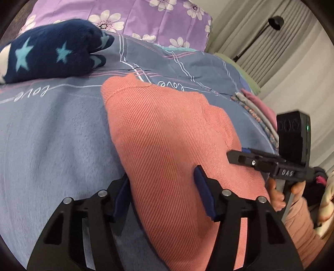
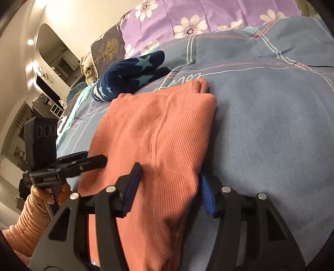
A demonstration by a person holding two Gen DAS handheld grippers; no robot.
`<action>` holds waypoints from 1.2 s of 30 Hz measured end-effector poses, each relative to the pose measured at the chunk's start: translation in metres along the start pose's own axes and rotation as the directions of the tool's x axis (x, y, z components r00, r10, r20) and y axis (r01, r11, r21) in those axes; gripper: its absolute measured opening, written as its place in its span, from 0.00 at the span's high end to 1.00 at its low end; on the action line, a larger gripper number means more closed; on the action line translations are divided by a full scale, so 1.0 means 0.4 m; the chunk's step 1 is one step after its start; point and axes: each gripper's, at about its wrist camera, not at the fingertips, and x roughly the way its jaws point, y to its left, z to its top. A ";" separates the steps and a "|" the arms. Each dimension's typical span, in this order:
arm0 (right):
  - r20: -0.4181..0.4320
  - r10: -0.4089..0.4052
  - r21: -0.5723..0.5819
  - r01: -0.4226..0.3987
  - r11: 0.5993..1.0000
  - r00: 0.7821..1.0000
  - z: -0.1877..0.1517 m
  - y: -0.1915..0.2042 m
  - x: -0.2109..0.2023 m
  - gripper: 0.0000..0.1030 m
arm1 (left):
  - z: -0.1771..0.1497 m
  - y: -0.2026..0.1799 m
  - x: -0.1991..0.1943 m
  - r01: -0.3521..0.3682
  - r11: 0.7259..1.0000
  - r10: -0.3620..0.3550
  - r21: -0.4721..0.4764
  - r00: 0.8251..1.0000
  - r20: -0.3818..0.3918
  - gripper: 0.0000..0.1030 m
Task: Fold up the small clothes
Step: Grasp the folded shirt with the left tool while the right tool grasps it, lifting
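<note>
A salmon ribbed garment (image 1: 167,129) (image 2: 162,125) lies folded lengthwise on a blue blanket (image 1: 52,135) (image 2: 271,125). My left gripper (image 1: 162,196) straddles its near left part. One blue pad butts against the cloth's left edge and the other sinks into its top, so it is shut on a wide bunch. My right gripper (image 2: 171,192) holds the near right part the same way, with its right pad tucked at the cloth's edge. Each wrist view also shows the other gripper, the right gripper (image 1: 238,154) and the left gripper (image 2: 98,159), level at the garment's side.
A navy fleece piece with pale stars (image 1: 52,54) (image 2: 133,77) lies beyond the garment. A purple floral quilt (image 1: 158,18) (image 2: 208,16) is at the back. Folded clothes (image 1: 256,108) are stacked at the blanket's right edge. The person's hands (image 1: 275,196) (image 2: 60,193) hold the handles.
</note>
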 end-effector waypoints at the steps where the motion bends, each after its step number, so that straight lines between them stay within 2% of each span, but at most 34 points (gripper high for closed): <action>1: -0.006 0.005 0.004 -0.005 1.000 1.000 0.006 -0.002 0.004 0.46 | 0.004 0.001 0.003 -0.002 1.000 0.002 0.003 1.000 -0.003 0.42; 7: 0.003 0.002 0.010 -0.002 1.000 1.000 0.018 0.005 0.014 0.45 | 0.017 0.001 0.011 -0.006 1.000 0.006 0.001 1.000 -0.012 0.42; 10: -0.006 -0.040 -0.025 0.039 0.999 0.999 0.003 0.013 -0.006 0.48 | 0.006 -0.001 -0.002 -0.035 0.999 0.035 0.027 0.999 -0.018 0.41; 14: -0.032 -0.115 -0.070 0.112 0.991 0.993 -0.012 0.022 -0.038 0.44 | -0.011 0.003 -0.028 -0.091 0.992 0.092 0.090 0.996 -0.014 0.30; 16: -0.043 -0.108 -0.055 0.105 0.993 0.993 -0.012 0.014 -0.026 0.41 | -0.010 0.019 -0.019 -0.070 0.995 0.072 0.072 0.997 -0.022 0.29; 18: -0.039 -0.089 -0.039 0.088 0.995 0.995 -0.007 0.009 -0.009 0.35 | -0.003 0.026 -0.005 -0.047 0.997 0.047 0.054 0.999 -0.006 0.28; 20: -0.026 -0.078 -0.055 0.077 0.996 0.997 0.000 0.014 0.004 0.33 | 0.006 0.020 0.007 -0.031 0.998 0.031 0.056 1.000 0.002 0.28; 25: -0.030 -0.029 -0.019 0.029 0.999 0.999 0.046 0.008 0.042 0.34 | 0.033 0.009 0.040 0.014 0.999 -0.014 0.045 1.000 -0.012 0.28; 28: -0.023 -0.035 -0.009 0.035 0.999 0.999 0.072 0.009 0.064 0.39 | 0.054 0.018 0.058 0.044 0.999 -0.044 0.022 0.999 -0.011 0.28; 29: -0.019 -0.049 -0.015 0.049 0.999 0.999 0.074 0.012 0.066 0.48 | 0.056 0.020 0.058 0.044 0.999 -0.044 0.014 0.999 -0.006 0.32; 30: -0.010 -0.074 -0.019 0.074 0.997 0.997 0.071 0.016 0.062 0.60 | 0.055 0.019 0.055 0.033 0.999 -0.033 0.016 0.999 0.000 0.44; 31: -0.001 -0.082 -0.019 0.082 0.996 0.997 0.066 0.020 0.055 0.65 | 0.053 0.016 0.049 0.027 0.999 -0.027 0.022 1.000 0.006 0.50; 32: 0.009 -0.084 -0.019 0.084 0.996 0.996 0.063 0.024 0.048 0.75 | 0.048 0.012 0.037 0.042 0.999 -0.043 0.023 0.999 0.017 0.63; 33: 0.029 -0.086 -0.021 0.087 0.996 0.996 0.059 0.035 0.032 0.80 | 0.045 0.008 0.026 0.051 0.998 -0.052 0.022 0.998 0.028 0.69; 36: 0.101 -0.126 -0.073 0.134 0.988 0.987 0.049 0.093 -0.022 0.82 | 0.036 -0.031 -0.021 0.028 0.998 -0.034 0.064 0.996 0.085 0.72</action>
